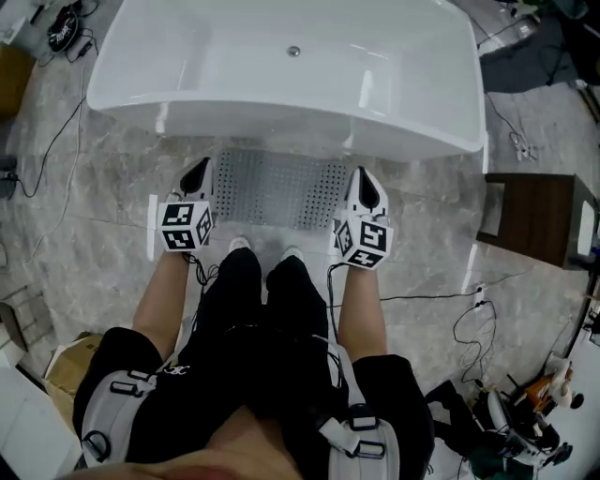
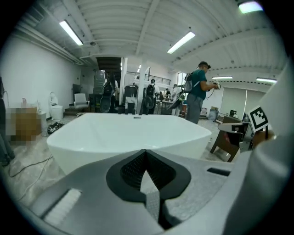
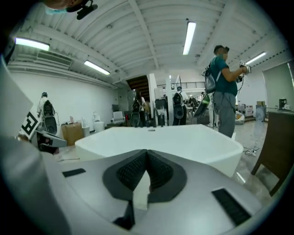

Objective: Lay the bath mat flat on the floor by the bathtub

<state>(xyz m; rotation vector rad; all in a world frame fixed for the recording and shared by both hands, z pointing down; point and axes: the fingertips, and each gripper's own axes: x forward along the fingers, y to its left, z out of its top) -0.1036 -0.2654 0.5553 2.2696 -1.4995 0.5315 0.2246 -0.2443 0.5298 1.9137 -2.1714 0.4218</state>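
On the grey marble floor, just beside the near side of the white oval bathtub, the grey perforated rubber bath mat lies flat. It is probably light, floppy and grippy, best pinched at its two short edges, one per tool. The left gripper hangs over the mat's left edge and the right gripper over its right edge. Both have jaws together with nothing between them, and seem raised clear of the mat.

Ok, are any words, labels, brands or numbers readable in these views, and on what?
No text reads clearly in any view.
White logo on the black shorts: too small to read.
White print on the black item on the floor at top left: blurred, unreadable.
Marker cubes: black-and-white square patterns only, no letters or numbers.
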